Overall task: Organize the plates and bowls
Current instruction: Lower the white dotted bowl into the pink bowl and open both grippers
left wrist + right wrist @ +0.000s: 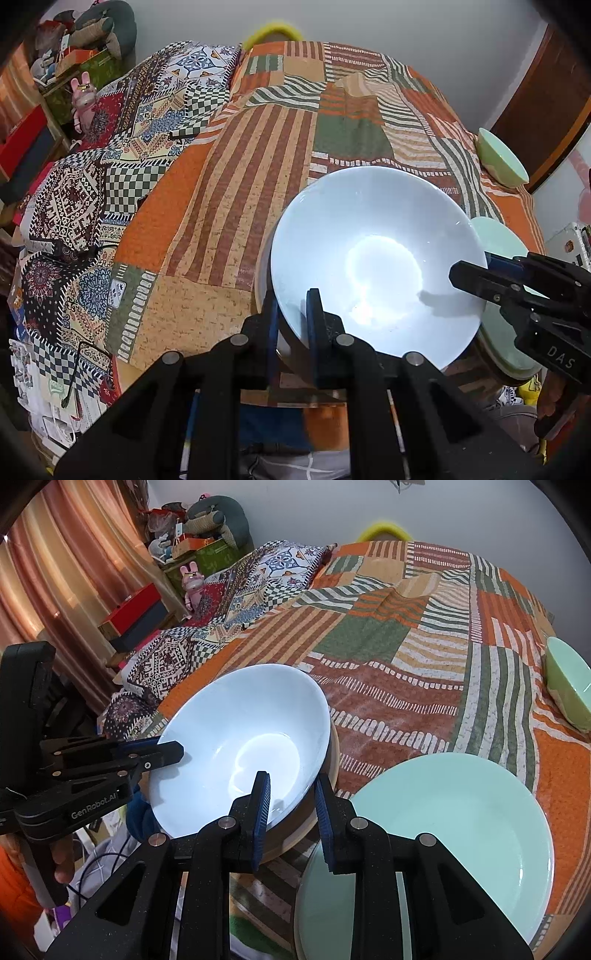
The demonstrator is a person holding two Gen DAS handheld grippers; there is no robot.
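A large white bowl (376, 258) sits tilted on a beige dish (328, 760) near the front edge of the bed; it also shows in the right wrist view (240, 746). My left gripper (293, 325) is shut on the white bowl's near rim, one finger inside, one outside. My right gripper (291, 805) straddles the opposite rim with a visible gap to the outer finger. It shows in the left wrist view (476, 273) at the bowl's right rim. A mint green plate (436, 834) lies right of the bowl. A light green bowl (569, 683) sits at the bed's right edge.
A patchwork bedspread (258, 155) in orange, green and brown covers the bed. A patterned pillow or blanket (122, 140) lies on its left side. A cluttered shelf with boxes and a pink toy rabbit (190, 585) stands at the far left by the curtain.
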